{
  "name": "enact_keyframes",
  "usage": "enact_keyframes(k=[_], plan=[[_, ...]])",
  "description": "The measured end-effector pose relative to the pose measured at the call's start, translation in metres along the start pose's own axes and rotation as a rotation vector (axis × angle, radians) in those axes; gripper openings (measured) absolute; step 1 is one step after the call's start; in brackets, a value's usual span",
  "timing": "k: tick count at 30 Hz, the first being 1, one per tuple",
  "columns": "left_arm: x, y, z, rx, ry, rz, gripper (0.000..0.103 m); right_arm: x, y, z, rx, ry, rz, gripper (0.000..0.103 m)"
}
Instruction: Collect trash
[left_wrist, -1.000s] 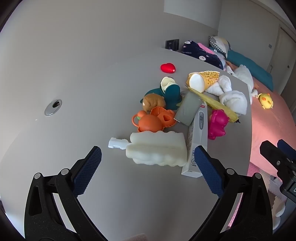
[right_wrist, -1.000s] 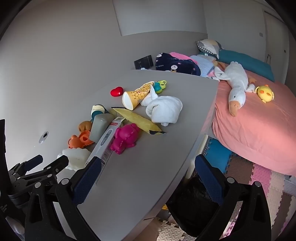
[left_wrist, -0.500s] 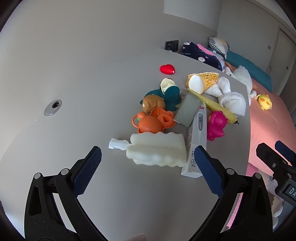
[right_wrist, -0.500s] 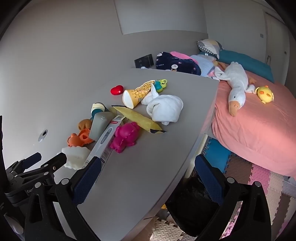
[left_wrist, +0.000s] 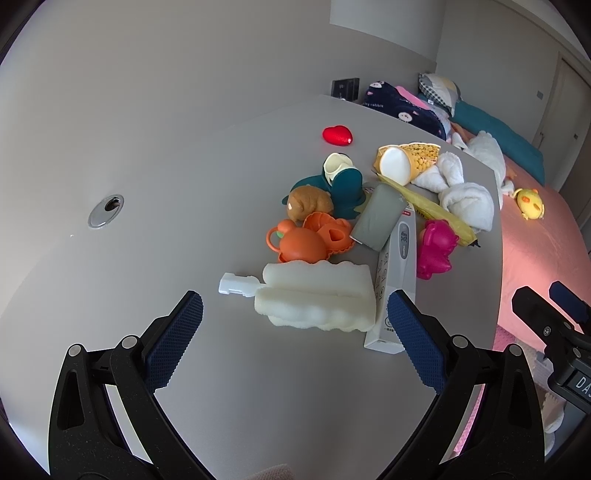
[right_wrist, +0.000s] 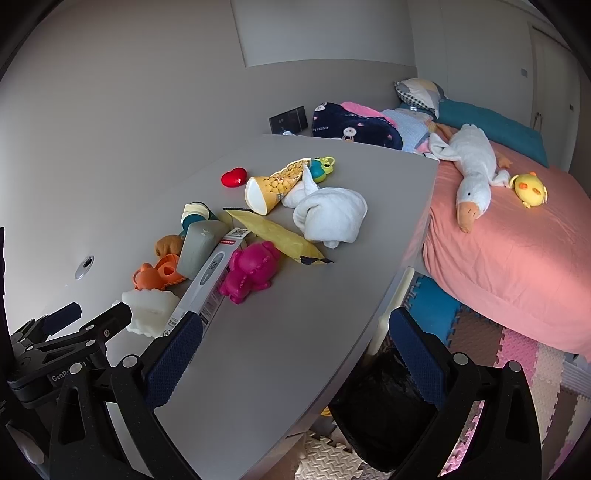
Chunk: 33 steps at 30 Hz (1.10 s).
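Observation:
A pile lies on the grey table: a white foam piece with a white plastic clip, a long thermometer box, a grey pouch, a yellow wrapper, a corn snack bag, white cloth. My left gripper is open and empty, just short of the foam. My right gripper is open and empty over the table's front edge, above a black trash bag. The box and wrapper also show in the right wrist view.
Toys are mixed in: pink figure, orange moulds, brown toy, teal shoe, red heart, frog toy. A cable hole is at left. A pink bed with a goose plush stands right.
Both grippers have shifted only slightly; the pile sits a little nearer in the left wrist view. Nothing was picked up or moved.

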<state>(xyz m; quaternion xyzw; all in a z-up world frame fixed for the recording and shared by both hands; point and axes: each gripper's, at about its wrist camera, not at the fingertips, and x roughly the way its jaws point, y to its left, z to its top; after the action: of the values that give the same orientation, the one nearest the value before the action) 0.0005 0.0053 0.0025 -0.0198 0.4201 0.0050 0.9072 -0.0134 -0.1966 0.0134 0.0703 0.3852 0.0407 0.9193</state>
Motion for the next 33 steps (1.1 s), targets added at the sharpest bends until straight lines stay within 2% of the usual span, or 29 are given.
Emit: enact_keyframes(k=[33], plan=[[0.0022,-0.0001,-0.0031,-0.003,0.009,-0.001,0.097,0.0056,-0.0022,-0.0014,-0.006,0.014,-0.012,0.1]])
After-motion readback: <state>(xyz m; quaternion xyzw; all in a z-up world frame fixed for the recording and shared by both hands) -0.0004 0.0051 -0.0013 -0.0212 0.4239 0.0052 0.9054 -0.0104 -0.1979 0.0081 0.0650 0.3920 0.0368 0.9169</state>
